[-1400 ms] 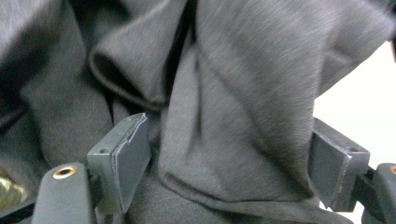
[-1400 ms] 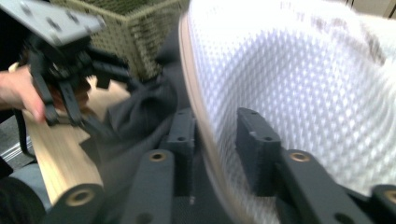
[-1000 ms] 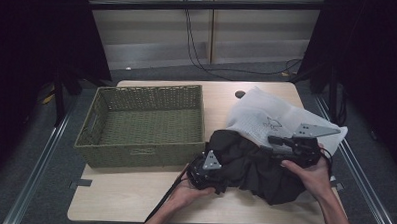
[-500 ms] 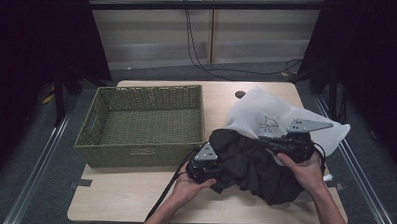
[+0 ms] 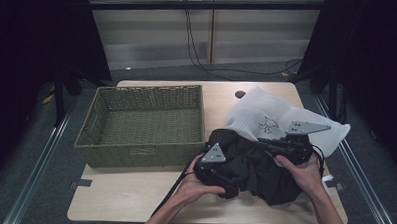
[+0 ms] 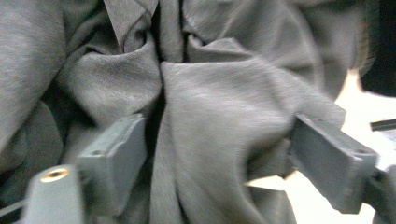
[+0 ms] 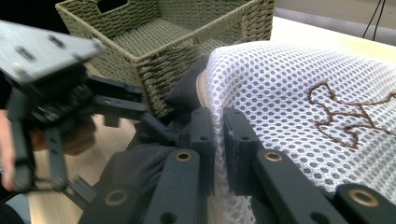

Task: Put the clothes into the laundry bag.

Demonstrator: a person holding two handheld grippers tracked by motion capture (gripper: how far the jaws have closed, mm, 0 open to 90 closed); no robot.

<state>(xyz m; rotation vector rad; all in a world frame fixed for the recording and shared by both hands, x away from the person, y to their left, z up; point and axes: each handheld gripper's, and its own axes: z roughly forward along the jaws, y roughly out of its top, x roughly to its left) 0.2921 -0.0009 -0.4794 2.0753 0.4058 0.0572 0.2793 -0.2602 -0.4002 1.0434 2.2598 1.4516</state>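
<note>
A crumpled dark garment (image 5: 257, 169) lies at the table's front right, partly on a white mesh bag (image 5: 266, 117) with a brown embroidered figure. My left gripper (image 5: 223, 179) is at the garment's left edge. Its jaws have just been opening and now stand wide apart, with folds of the dark cloth (image 6: 210, 102) bulging between the pads (image 6: 116, 156). My right gripper (image 7: 219, 135) sits where garment and mesh bag (image 7: 299, 93) meet. Its jaws have just been closing and leave only a thin slit. I cannot tell whether the mesh edge is pinched in it.
An empty green woven basket (image 5: 145, 150) stands on the left half of the table, its near corner (image 7: 187, 60) close to both grippers. Bare wood (image 5: 133, 200) runs along the front left. Cables hang behind the table's far edge.
The left gripper has lifted slightly and its plate has tilted. The right gripper has edged left along the mesh bag. The garment has bunched up more between the hands.
</note>
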